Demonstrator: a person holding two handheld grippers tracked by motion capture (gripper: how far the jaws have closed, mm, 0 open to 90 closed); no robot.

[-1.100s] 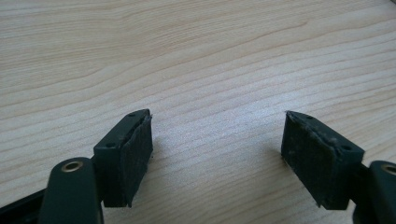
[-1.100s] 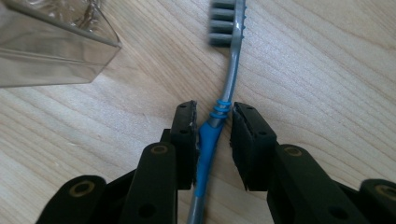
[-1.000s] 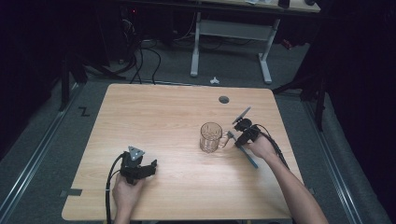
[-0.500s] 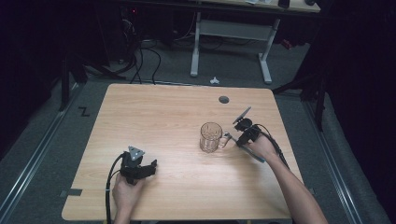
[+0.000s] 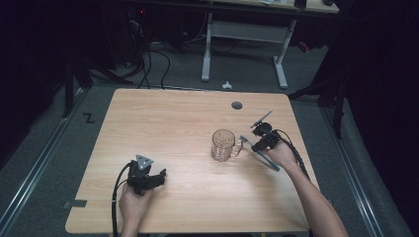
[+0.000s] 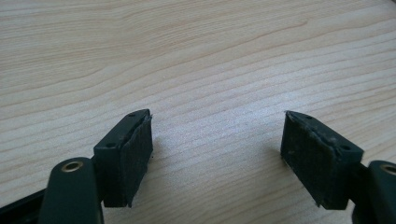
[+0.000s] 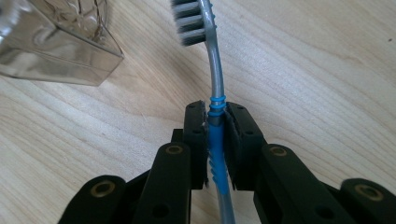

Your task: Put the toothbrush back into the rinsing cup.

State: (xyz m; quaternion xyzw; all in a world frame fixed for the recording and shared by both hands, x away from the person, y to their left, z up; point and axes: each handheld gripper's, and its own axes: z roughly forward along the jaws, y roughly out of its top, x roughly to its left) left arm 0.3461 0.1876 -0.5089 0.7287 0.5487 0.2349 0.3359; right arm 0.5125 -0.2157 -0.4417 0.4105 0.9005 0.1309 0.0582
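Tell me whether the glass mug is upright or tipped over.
Upright. In the high view the glass mug stands on the table with its open rim up and handle sideways.

on my table (image 5: 188, 123) the mug (image 5: 223, 144) stands right of centre, handle toward my right gripper (image 5: 258, 144) just beside it. the toothbrush (image 7: 211, 79) sits between that gripper's jaws, head close to the mug. my left gripper (image 5: 148, 180) rests near the front left, well apart from both.

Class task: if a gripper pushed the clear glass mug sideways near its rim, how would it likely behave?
The glass mug looks thick-walled, so probably heavy and stiff. Its upright stance suggests it may slide on the smooth table. Its handle could make it pivot.
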